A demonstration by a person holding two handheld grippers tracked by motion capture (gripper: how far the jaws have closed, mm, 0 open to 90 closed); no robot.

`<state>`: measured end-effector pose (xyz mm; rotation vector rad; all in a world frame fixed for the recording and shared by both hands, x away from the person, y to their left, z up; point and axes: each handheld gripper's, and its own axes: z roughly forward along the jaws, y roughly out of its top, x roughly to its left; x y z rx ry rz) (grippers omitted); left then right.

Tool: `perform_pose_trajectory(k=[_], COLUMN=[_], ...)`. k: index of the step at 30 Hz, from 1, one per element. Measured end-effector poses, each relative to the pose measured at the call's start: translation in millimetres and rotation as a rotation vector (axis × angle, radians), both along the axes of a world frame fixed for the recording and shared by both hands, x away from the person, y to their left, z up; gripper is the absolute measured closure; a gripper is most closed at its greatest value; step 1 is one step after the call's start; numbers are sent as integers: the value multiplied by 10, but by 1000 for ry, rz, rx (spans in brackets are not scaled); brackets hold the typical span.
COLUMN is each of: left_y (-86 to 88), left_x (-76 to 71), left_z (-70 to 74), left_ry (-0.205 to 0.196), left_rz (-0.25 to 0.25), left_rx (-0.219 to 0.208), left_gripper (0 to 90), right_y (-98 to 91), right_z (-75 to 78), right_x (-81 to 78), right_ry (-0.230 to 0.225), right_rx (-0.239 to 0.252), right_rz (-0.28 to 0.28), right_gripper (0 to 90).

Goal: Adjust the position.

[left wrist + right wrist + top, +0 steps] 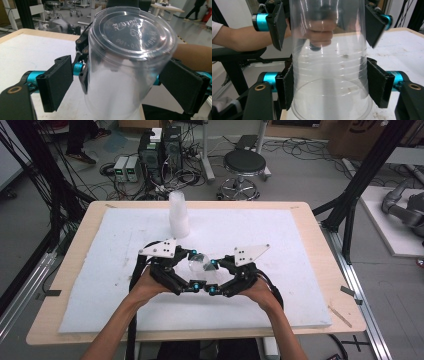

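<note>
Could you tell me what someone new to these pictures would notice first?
A clear plastic cup held in the air between the two grippers, above the middle of the white foam board. The right gripper clamps its open end, while the left gripper has its jaws spread beside the closed end. Behind them a stack of clear cups stands upright on the board.

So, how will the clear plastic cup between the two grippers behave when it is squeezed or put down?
The clear plastic cup looks thin-walled, so it is probably light and may buckle under the right gripper, whose pads press its sides. Its glossy wall could be slippery. Laid on its side it would likely roll.
</note>
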<state>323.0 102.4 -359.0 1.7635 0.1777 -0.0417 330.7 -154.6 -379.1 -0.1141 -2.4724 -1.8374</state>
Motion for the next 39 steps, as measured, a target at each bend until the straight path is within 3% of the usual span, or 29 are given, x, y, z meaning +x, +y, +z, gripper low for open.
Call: perform_pose_trajectory(k=[3, 6, 7, 8, 9, 10, 11, 12, 14, 15, 16, 17, 18, 19, 20, 22, 23, 25, 26, 27, 28, 29, 30, 31, 32, 33, 34, 39], left_y=[27, 89, 89, 134, 134, 184, 184, 222, 238, 249, 265, 265, 268, 261, 237, 219, 188, 155, 136, 136, 100, 100, 61, 61, 26, 26, -7, -70], left_x=[-1, -13, -13, -17, -17, -17, -17, -19, -22, -23, -25, -25, -22, -23, -16, -14, 0, 13, 19, 19, 34, 34, 41, 41, 54, 54, 65, 68], left_z=[14, 70, 70, 105, 105, 134, 134, 164, 179, 195, 232, 232, 249, 267, 295, 305, 328, 353, 361, 361, 383, 383, 398, 398, 409, 409, 420, 405], left_ry=[-5, -29, -29, -40, -40, -42, -42, -40, -45, -46, -40, -40, -42, -40, -42, -32, -20, -16, -7, -7, -2, -2, 1, 1, -2, -2, -14, -4], left_rz=[5, 25, 25, 37, 37, 47, 47, 58, 67, 70, 66, 66, 62, 62, 60, 60, 50, 49, 48, 48, 38, 38, 35, 35, 28, 28, 33, 8], left_rx=[17, 93, 93, 124, 124, 132, 132, 155, 171, 182, 206, 206, 228, 254, 319, 342, 407, 480, 509, 509, 576, 576, 620, 620, 667, 667, 720, 759], left_gripper=[124, 124, 124, 124, 124, 124, 124, 124, 125, 125, 124, 125, 125, 125, 125, 125, 125, 127, 128, 128, 129, 129, 131, 132, 134, 137, 140, 145], right_y=[-33, -69, -69, -85, -85, -97, -97, -102, -102, -102, -100, -100, -98, -98, -89, -82, -63, -41, -29, -14, 0, 0, 40, 40, 82, 82, 121, 187], right_z=[7, 37, 37, 77, 77, 129, 129, 185, 249, 249, 314, 314, 375, 375, 431, 455, 496, 527, 539, 548, 558, 558, 565, 565, 571, 571, 570, 571], right_x=[14, 24, 24, 30, 30, 38, 38, 53, 64, 64, 72, 72, 82, 82, 92, 94, 93, 91, 93, 92, 88, 88, 89, 89, 90, 90, 86, 102], right_ry=[-4, -2, -2, -5, -5, -2, -2, -14, -19, -19, -21, -21, -28, -28, -37, -40, -40, -47, -49, -48, -46, -46, -50, -50, -55, -55, -46, -46], right_rx=[-15, -56, -56, -99, -99, -148, -148, -201, -259, -259, -317, -317, -367, -367, -420, -447, -501, -551, -578, -605, -634, -634, -687, -687, -736, -736, -781, -855], right_rz=[-15, -28, -28, -35, -35, -41, -41, -42, -38, -38, -40, -40, -41, -41, -32, -31, -27, -22, -17, -11, -9, -9, -2, -2, 12, 12, 14, 25], right_gripper=[328, 328, 328, 329, 329, 329, 329, 329, 329, 329, 329, 329, 329, 329, 329, 329, 329, 329, 329, 329, 329, 329, 329, 329, 329, 329, 329, 329])
